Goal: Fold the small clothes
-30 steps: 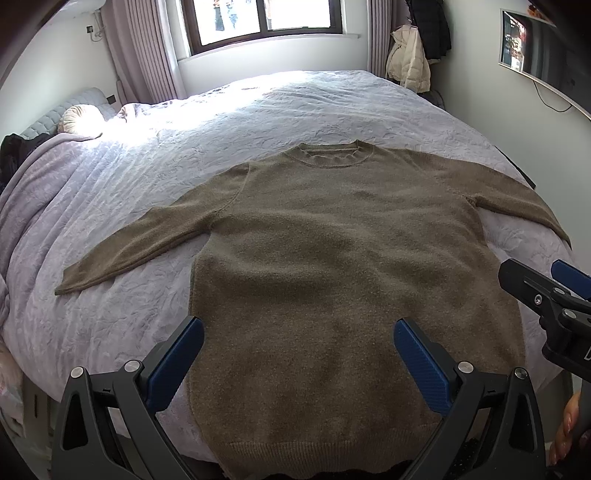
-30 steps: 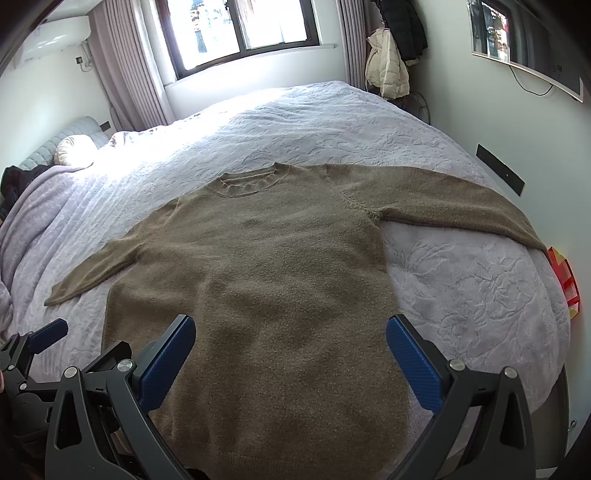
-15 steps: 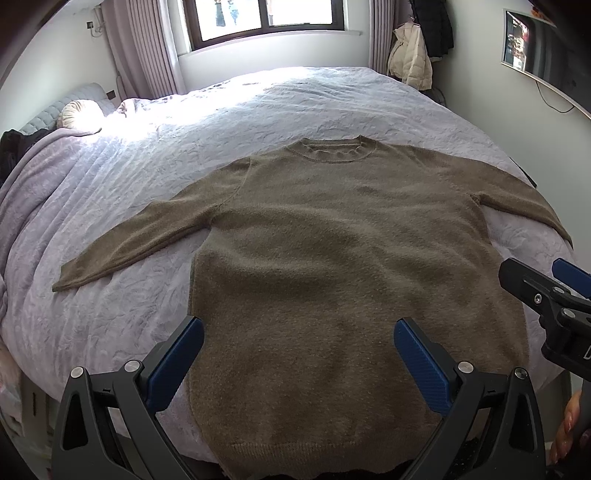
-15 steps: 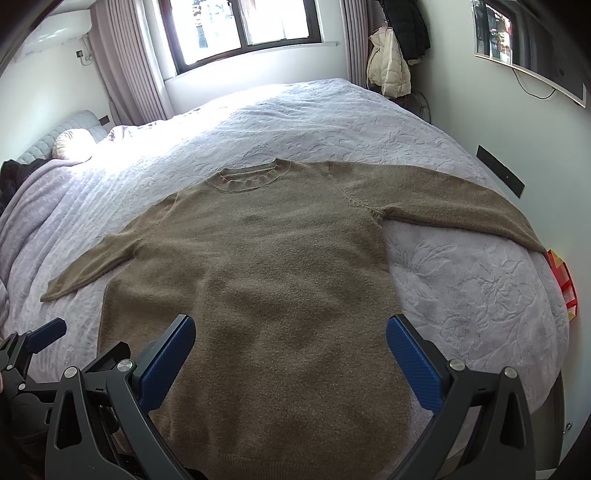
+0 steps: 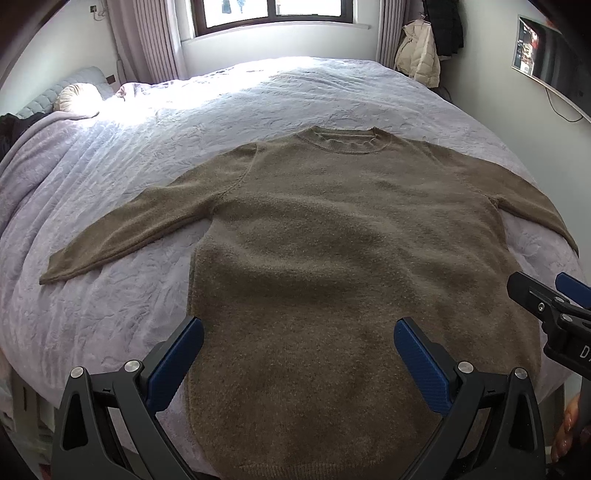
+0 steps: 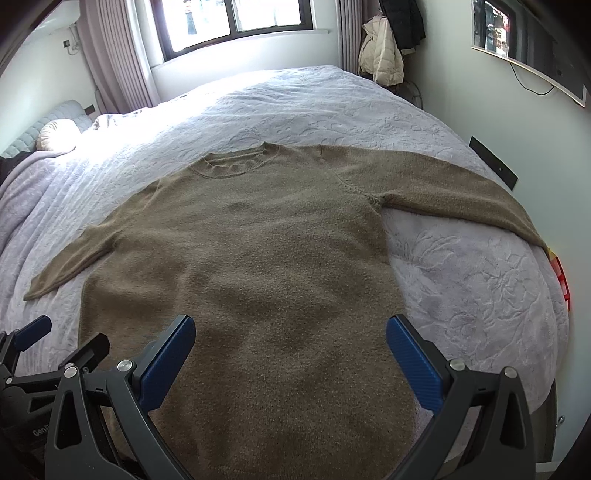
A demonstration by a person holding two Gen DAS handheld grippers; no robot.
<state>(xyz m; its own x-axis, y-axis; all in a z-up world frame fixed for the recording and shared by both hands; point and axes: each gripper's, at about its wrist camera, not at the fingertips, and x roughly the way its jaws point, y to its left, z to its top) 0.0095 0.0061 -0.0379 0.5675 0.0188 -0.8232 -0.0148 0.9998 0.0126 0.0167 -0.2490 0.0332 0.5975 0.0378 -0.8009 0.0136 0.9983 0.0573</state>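
Observation:
A brown knit sweater [image 5: 343, 258] lies flat and face up on the bed, collar toward the window, both sleeves spread out; it also shows in the right wrist view [image 6: 251, 266]. My left gripper [image 5: 298, 334] is open and empty, held above the sweater's lower body near the hem. My right gripper [image 6: 291, 332] is open and empty, also above the lower body. The right gripper shows at the right edge of the left wrist view [image 5: 550, 299]. The left gripper shows at the lower left of the right wrist view [image 6: 55, 343].
The bed has a pale lilac quilted cover [image 5: 110, 177] with a pillow [image 5: 75, 98] at the far left. A window [image 5: 273, 11] with curtains is behind. Coats [image 5: 419, 55] hang at the back right. A red object [image 6: 559, 280] sits by the bed's right edge.
Both cameras have shifted slightly toward the bed, so the sweater sits a little lower and nearer in view. The sweater has not moved and both grippers stay open.

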